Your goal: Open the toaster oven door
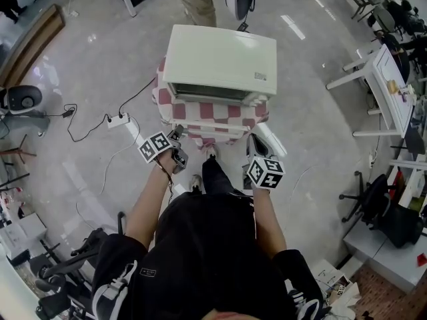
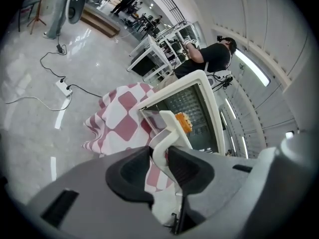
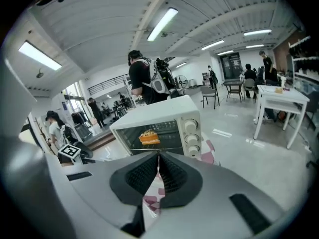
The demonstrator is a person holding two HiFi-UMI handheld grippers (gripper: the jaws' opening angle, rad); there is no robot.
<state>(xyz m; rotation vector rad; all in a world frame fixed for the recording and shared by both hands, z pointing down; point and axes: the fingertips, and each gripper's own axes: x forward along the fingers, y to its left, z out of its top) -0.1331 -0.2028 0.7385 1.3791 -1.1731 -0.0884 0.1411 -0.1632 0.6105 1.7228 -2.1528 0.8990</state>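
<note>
The toaster oven sat on a red-and-white checked cloth right in front of you. Your left gripper had its jaws partly closed around the door's white handle, with both pads against it. Your right gripper hung just before the oven, its jaws fully together and holding nothing. A piece of toast lay inside behind the glass.

No writing is showing clearly enough to read. A small label is sitting on top of the toaster oven, its print too tiny to make out. The cubes on the left claw and right claw are carrying only black-and-white square markers, no letters.
</note>
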